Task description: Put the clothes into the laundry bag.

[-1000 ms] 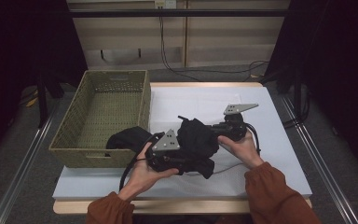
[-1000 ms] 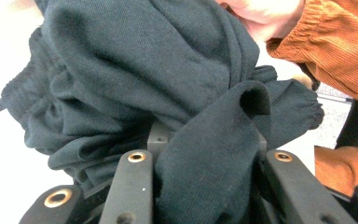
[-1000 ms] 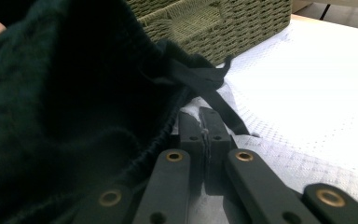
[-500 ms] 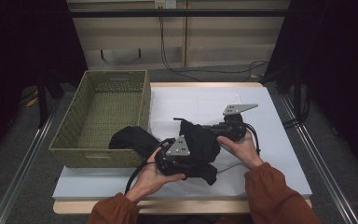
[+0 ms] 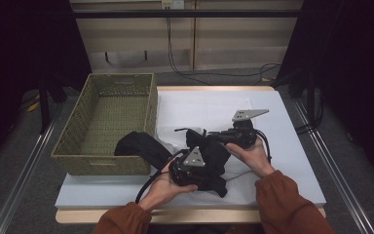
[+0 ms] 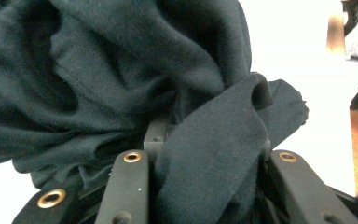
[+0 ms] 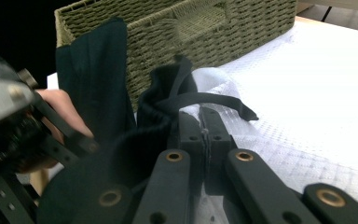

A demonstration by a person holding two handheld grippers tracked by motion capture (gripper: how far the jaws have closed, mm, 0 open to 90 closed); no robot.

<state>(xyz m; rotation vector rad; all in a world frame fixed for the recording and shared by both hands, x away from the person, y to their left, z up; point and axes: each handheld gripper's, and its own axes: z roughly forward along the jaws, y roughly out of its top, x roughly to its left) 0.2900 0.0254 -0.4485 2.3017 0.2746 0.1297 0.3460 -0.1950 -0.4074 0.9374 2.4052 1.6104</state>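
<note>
Near the table's point(image 5: 292, 146) front edge, a black garment point(image 5: 209, 158) is bunched between both grippers, one end draped over the front right corner of the wicker basket point(image 5: 107, 122). The left gripper point(image 6: 205, 158) has just been opening slightly, its fingers part open around a thick fold of the cloth. The right gripper point(image 7: 204, 126) has its fingers pinched tight on a thin strip of the same garment.

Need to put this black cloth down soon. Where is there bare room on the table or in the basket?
The basket floor is bare apart from cloth draped over its near right corner. The white mat is free along the far edge and at the right, past the right hand-held gripper. It is crowded at the near middle, where both hands bunch the cloth.
</note>
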